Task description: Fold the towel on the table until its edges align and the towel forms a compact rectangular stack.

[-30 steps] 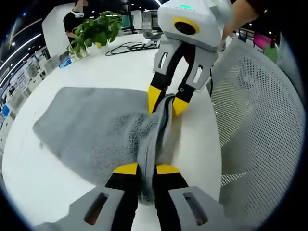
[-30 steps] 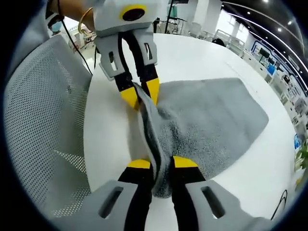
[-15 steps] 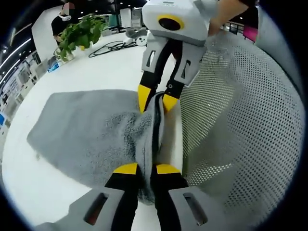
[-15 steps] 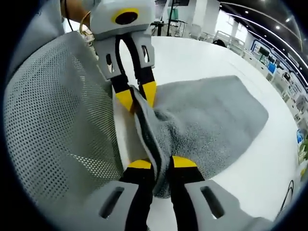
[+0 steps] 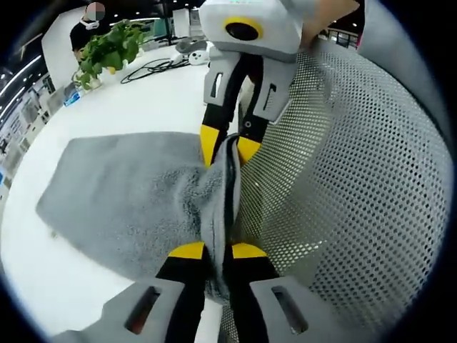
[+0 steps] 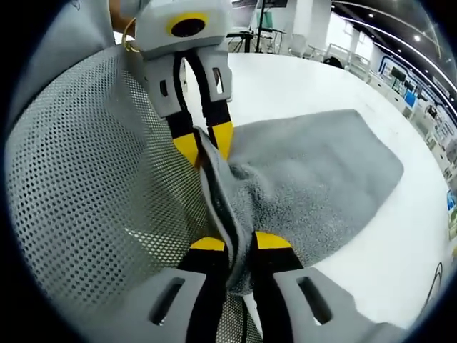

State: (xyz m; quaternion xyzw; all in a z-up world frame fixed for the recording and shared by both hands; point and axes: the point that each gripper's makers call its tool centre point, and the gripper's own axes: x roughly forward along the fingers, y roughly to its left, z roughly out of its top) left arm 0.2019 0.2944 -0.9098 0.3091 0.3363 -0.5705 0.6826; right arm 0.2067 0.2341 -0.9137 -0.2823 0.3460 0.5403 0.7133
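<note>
In the left gripper view, the left gripper (image 5: 213, 251) comes up from the bottom middle. Its yellow tips are pinched tight on the near edge of the gray towel (image 5: 128, 193). The towel lies spread out on the white table (image 5: 43, 286) and fills the left middle of the picture. The right gripper (image 5: 227, 146) comes down from the top middle, and its yellow tips pinch the same edge farther along. The edge is lifted into a ridge between the two. A gray mesh chair (image 5: 357, 193) fills the right side. A green plant (image 5: 107, 46) stands at the upper left, and a black cable (image 5: 153, 68) lies beside it.

In the right gripper view, the right gripper (image 6: 232, 246) rises from the bottom middle, pinched on the towel (image 6: 314, 171) edge. The left gripper (image 6: 203, 143) hangs from the top middle, also pinching that edge. The towel spreads toward the right on the table (image 6: 285, 78). The mesh chair (image 6: 86, 186) fills the left side.
</note>
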